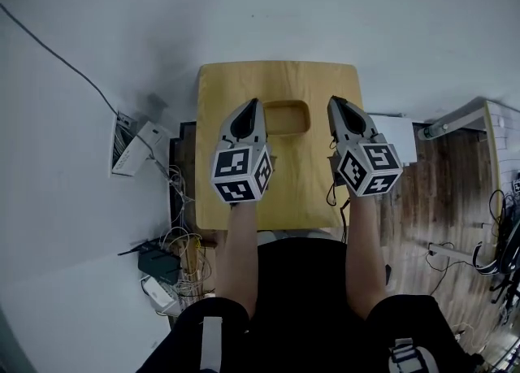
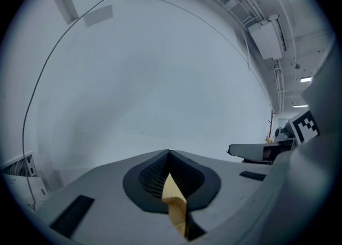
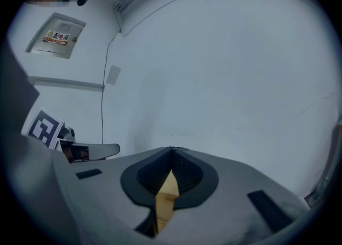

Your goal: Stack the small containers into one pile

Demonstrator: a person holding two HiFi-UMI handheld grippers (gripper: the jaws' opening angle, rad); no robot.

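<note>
Jaws on the left gripper [image 1: 253, 105] and the right gripper [image 1: 335, 103] are pressed together and hold nothing. Between the two, lower down, a yellow tub [image 1: 287, 117] sits on the wooden bench [image 1: 219, 87]. It may be a whole pile; from above I cannot tell. No loose tubs show, so stacking looks done. Next, check for stray tubs.

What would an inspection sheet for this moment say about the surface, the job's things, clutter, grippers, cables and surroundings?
Surface: small wooden table.
Job's things: one tan container near the far edge; single or stacked, cannot tell.
Clutter: nothing seen on the table.
Grippers: left gripper and right gripper both shut, empty, either side of the container.
Cables: tangle on the floor left of the table; loose cables at right.
Surroundings: white wall; wood-plank floor at right.
</note>
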